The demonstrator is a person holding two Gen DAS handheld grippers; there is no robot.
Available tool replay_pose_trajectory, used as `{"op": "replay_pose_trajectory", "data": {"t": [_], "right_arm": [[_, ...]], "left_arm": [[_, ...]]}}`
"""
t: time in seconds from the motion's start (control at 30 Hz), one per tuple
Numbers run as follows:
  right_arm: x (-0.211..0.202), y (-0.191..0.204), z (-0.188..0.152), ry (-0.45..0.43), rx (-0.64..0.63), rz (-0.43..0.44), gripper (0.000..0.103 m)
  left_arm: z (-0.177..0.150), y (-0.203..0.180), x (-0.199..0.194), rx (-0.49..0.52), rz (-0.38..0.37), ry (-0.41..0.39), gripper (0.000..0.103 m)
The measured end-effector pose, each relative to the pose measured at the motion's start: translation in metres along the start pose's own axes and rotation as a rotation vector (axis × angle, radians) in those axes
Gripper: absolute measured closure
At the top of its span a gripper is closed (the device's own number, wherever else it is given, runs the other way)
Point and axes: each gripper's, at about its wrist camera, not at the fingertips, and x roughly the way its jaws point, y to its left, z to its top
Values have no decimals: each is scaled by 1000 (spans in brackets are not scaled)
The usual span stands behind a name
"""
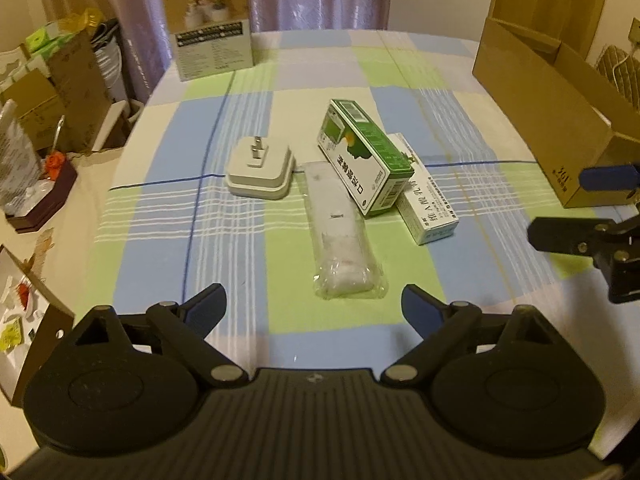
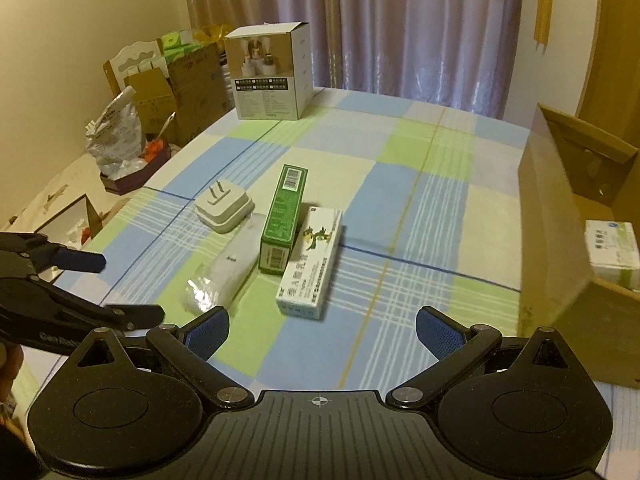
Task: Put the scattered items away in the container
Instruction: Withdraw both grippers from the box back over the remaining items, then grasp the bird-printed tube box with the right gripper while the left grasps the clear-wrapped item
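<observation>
Both grippers hover over the checked tabletop (image 1: 168, 216), fingers spread wide and empty: left gripper (image 1: 314, 306), right gripper (image 2: 322, 330). Four items cluster mid-tabletop: a white plug adapter (image 1: 260, 168) at 10 o'clock of the group, prongs up; a clear-wrapped white packet (image 1: 340, 232) just beside it; a green box (image 1: 362, 156) leaning on a white box (image 1: 430, 208). The open cardboard box (image 1: 552, 120) sits at 2 o'clock, well apart, with a white pack (image 2: 612, 252) inside.

Each matte black plastic gripper (image 1: 314, 306) (image 2: 322, 330) is built from two round hubs and ribbed centre plate. Linkage arms are pinned with silver screws. Blue textured pads (image 2: 436, 330) are fitted inside the fingers.
</observation>
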Motion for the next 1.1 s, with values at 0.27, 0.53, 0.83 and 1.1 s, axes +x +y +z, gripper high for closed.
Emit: {"op": "replay_pose_trajectory", "data": {"t": [0.27,0.53,0.83,1.1], "right_arm": [[57,-1,11,44,11,12,17],[98,-3,20,81,11,21,35],[118,-1,23,92,-39,9,59],[103,-24,10,90,-29,-45,62]], "left_arm": [[6,10,28,14,-15,4,13],[10,13,48,34,-33,4,15],[23,9,62,17,-50,-14,18],[29,-6,85,35,-38,6,26]]}}
